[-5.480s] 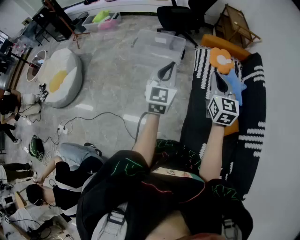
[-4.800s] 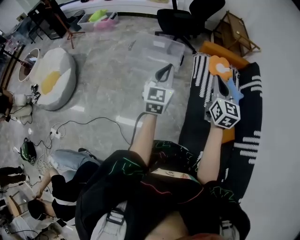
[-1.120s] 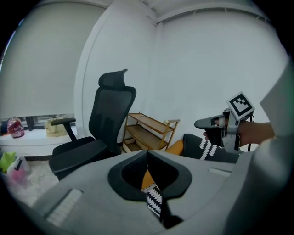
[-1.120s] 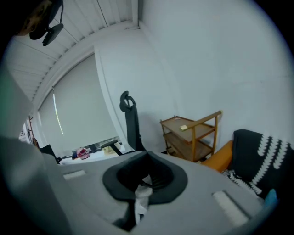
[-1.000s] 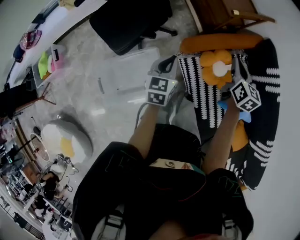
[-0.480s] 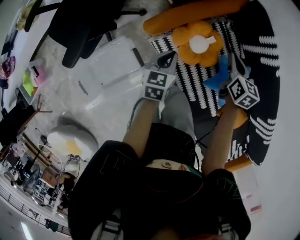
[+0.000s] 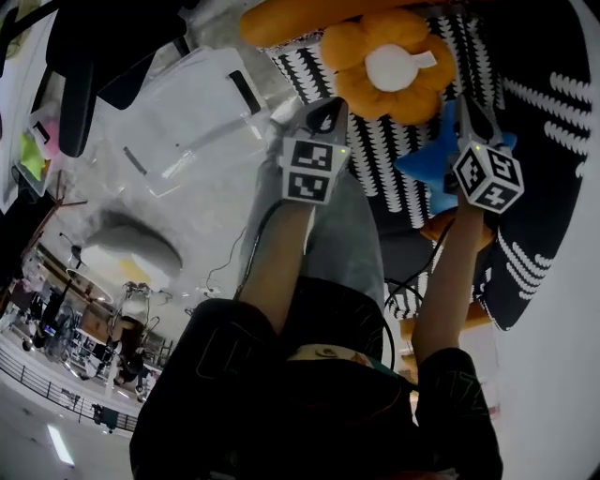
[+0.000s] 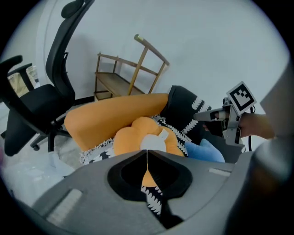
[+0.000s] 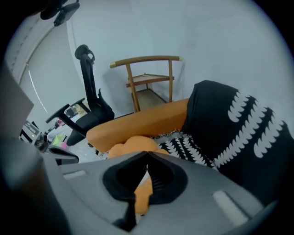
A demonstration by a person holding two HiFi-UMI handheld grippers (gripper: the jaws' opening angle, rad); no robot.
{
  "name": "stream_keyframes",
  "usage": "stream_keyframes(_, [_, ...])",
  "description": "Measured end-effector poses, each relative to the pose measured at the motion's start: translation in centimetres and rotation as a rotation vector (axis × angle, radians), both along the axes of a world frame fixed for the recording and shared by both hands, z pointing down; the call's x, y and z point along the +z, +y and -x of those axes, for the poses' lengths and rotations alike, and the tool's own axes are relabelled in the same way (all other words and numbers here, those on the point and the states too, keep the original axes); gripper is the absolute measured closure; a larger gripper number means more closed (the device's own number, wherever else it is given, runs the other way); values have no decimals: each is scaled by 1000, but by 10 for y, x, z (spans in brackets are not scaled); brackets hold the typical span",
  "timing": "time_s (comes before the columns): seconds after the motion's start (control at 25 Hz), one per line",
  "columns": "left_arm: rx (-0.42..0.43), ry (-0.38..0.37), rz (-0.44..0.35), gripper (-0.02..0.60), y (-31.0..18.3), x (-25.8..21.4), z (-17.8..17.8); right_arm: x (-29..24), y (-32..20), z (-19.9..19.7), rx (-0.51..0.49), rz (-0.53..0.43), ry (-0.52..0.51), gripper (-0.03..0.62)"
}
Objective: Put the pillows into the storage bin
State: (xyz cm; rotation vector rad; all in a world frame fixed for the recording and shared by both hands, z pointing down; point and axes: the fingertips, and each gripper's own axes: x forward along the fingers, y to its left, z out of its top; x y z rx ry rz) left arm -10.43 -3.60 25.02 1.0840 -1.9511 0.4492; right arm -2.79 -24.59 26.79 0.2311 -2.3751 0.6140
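Observation:
An orange flower pillow (image 7: 412, 80) with a white centre lies on the black-and-white sofa (image 7: 534, 103), in front of a long orange bolster (image 7: 300, 19). A blue pillow (image 7: 422, 161) lies beside it, and another orange pillow (image 7: 442, 228) shows under my right arm. My left gripper (image 7: 330, 105) is shut and empty, just above the flower pillow's (image 8: 131, 137) near-left edge. Equally shut and empty, my right gripper (image 7: 466, 98) hangs over the blue pillow (image 8: 206, 151), right of the flower. The clear storage bin (image 7: 183, 112) stands on the floor to the left.
A black office chair (image 8: 36, 92) stands left of the sofa, behind the bin. A wooden rack (image 9: 151, 78) leans on the white wall behind the bolster (image 9: 142, 120). Cables (image 7: 225, 272) lie on the floor near my legs.
Both grippers have sunk toward the sofa, still shut. The flower pillow and blue pillow now lie much closer beneath them, and the bin has shifted to the left of the head view.

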Motion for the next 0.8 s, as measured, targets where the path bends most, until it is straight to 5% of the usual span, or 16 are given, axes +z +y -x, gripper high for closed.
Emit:
stream_keyframes(0.16, [-70, 27, 15, 548, -1, 46, 5, 43, -11, 15, -52, -56, 40, 591])
stream_keyframes(0.36, [-122, 61, 31, 403, 1, 90, 5, 84, -19, 33, -97, -119, 83, 590])
stream_keyframes(0.44, [-143, 73, 52, 370, 3, 106, 7, 101, -17, 41, -133, -96, 103, 413])
stream_keyframes(0.48, [-152, 80, 68, 361, 5, 113, 7, 109, -15, 44, -148, -80, 114, 383])
stream_keyframes(0.8, [-202, 168, 116, 327, 5, 156, 5, 157, -24, 58, -179, -104, 204, 350])
